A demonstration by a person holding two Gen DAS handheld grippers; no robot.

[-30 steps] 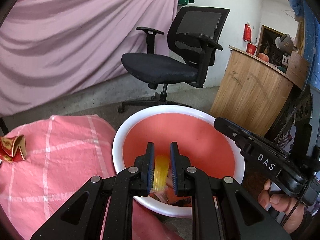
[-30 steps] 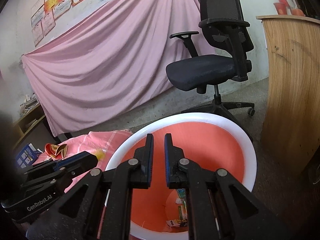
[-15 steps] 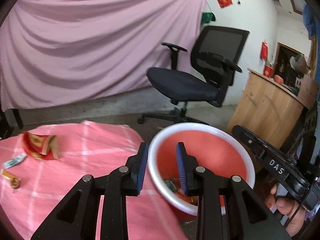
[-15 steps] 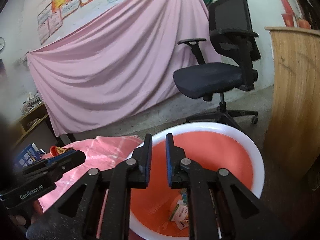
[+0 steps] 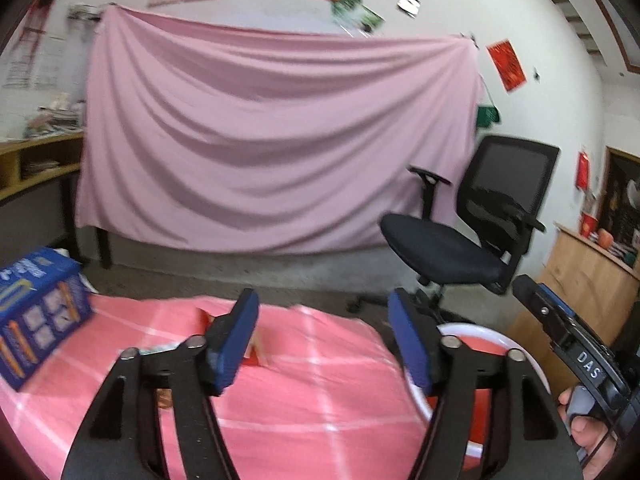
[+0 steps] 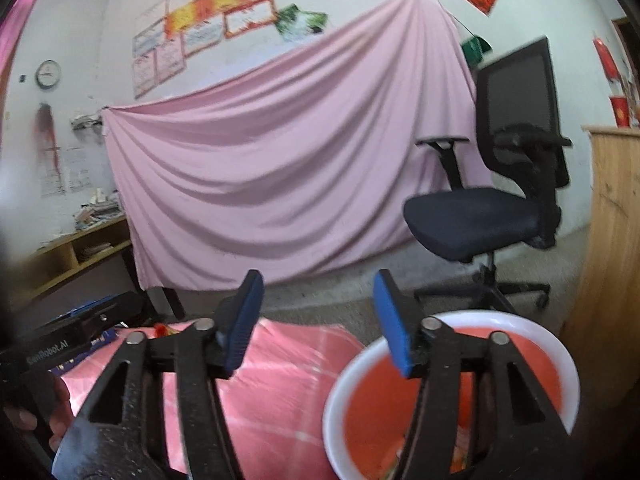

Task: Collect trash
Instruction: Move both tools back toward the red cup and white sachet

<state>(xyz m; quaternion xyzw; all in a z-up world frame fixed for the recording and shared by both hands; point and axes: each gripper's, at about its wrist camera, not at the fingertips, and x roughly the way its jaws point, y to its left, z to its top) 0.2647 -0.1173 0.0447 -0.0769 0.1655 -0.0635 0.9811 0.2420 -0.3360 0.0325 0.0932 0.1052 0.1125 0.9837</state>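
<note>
The trash bin (image 6: 452, 392), a round tub with a white rim and orange-red inside, sits low and to the right of the right gripper (image 6: 318, 320), whose right finger crosses its near rim; scraps of wrapper lie at its bottom, half hidden behind that finger. In the left wrist view the same bin (image 5: 516, 354) shows only as a slice of rim and wall behind the right finger of the left gripper (image 5: 324, 332). Both claws stand spread wide, having just been opening, with nothing between the blue pads of either.

Straight ahead of the left gripper, partly behind its left finger, a red and gold piece of trash (image 5: 256, 354) lies on the pink checked tablecloth (image 5: 320, 400). Another small scrap, too blurred to name, lies lower, behind the same finger's arm. Far to the left of this claw a blue carton (image 5: 38, 312) stands on the cloth.

The right gripper appears in the left wrist view at the right edge (image 5: 520, 284), held by a hand (image 5: 588, 428) at the lower corner. In the right wrist view the left gripper's black body comes in from the left edge, with a hand (image 6: 48, 420) below it.

Beyond both claws, past a strip of grey floor, a pink sheet (image 5: 276, 144) hangs across the wall. A black office chair (image 6: 496, 200) stands to the right of it, above the bin, and a wooden counter (image 6: 608, 240) rises at the far right. Wooden shelving (image 5: 32, 168) stands at the far left.
</note>
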